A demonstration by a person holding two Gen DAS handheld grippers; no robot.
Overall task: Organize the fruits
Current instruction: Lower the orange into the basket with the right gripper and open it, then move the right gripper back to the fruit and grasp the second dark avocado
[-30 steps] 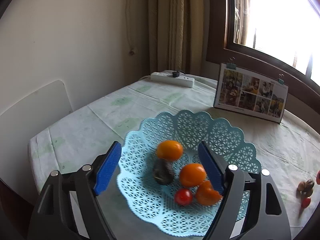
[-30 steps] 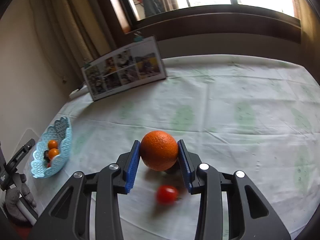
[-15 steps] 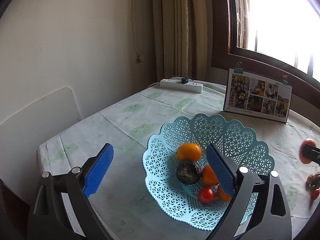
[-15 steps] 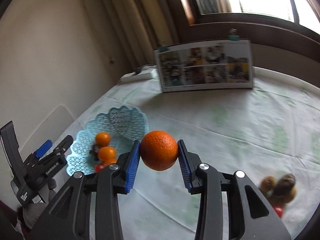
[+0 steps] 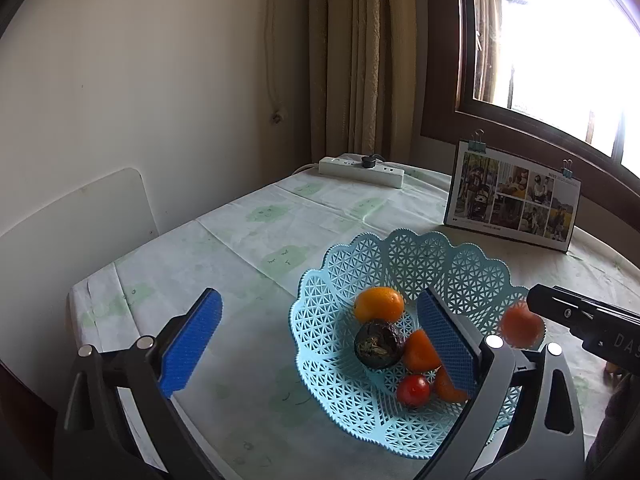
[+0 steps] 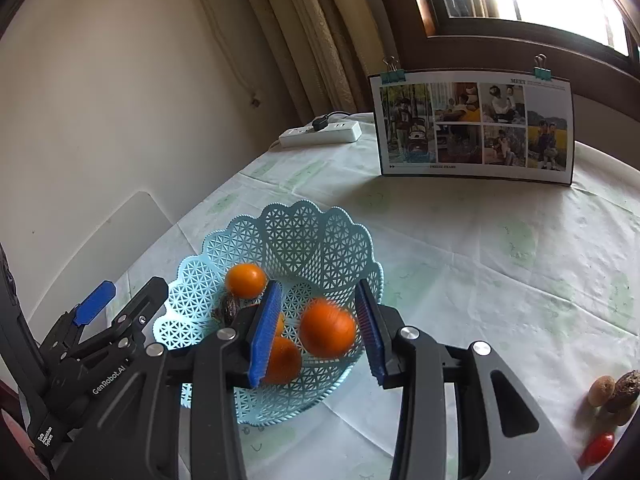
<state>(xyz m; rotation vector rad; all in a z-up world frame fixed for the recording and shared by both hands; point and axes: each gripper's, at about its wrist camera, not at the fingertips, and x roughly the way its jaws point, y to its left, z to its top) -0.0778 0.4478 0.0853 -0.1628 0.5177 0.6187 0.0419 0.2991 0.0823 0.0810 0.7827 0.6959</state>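
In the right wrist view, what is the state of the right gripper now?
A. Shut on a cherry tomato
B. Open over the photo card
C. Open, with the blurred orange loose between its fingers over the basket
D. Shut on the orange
C: the right gripper is open, gaps show on both sides of the blurred orange, above the basket.

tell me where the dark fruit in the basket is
In the left wrist view the dark fruit sits mid-basket, just below the top orange.
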